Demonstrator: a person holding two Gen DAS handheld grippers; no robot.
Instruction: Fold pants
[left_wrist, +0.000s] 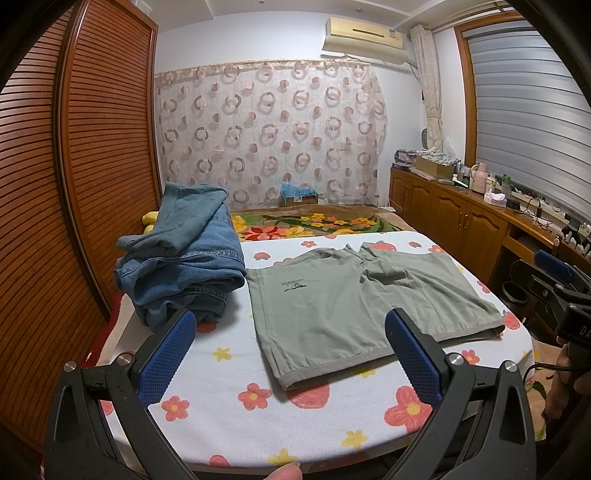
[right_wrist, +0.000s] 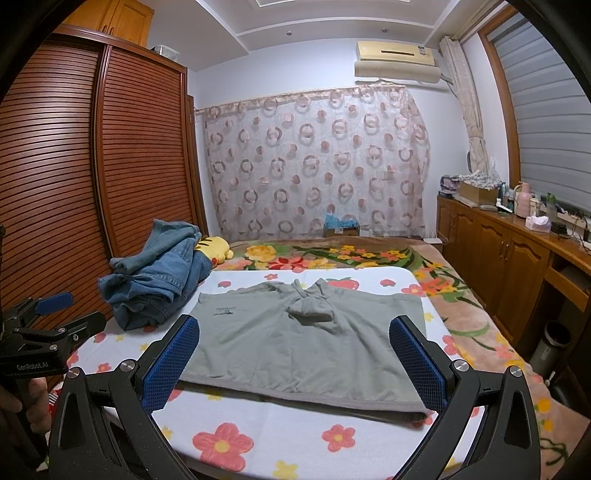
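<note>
At the far left a slatted wooden wardrobe (left_wrist: 92, 166) runs along the bed. In front of it, on the left edge of the flower-print board (left_wrist: 229, 391) that lies across the bed, sits a pile of blue denim jeans (left_wrist: 184, 266), loosely heaped, just beside the task's garment and possibly touching it at the near corner.

The left hand-held gripper (left_wrist: 291, 354) hovers low over the near edge of the board with its blue-padded jaws spread wide and nothing between them. Centred beyond it lie the grey-green shorts (left_wrist: 354, 295), spread flat with the waistband and its drawstring toward the far side and the two hemmed leg openings toward the camera; a small dark logo sits on the left leg. The crotch area is rumpled.

The right hand-held gripper (right_wrist: 295, 362) is likewise spread wide and empty, poised over the near hem in its own view. At the far right a wooden cabinet (right_wrist: 498, 254) carries bottles and boxes, well apart from the work.

The shorts look like thin, soft jersey: light, limp, likely to drape and wrinkle when lifted, not slippery on the cloth cover. A sensible hold would be the stitched hem corners or the waistband corners, where the fabric is doubled and firmer, one gripper to each, lifting evenly so one leg folds over the other
</note>
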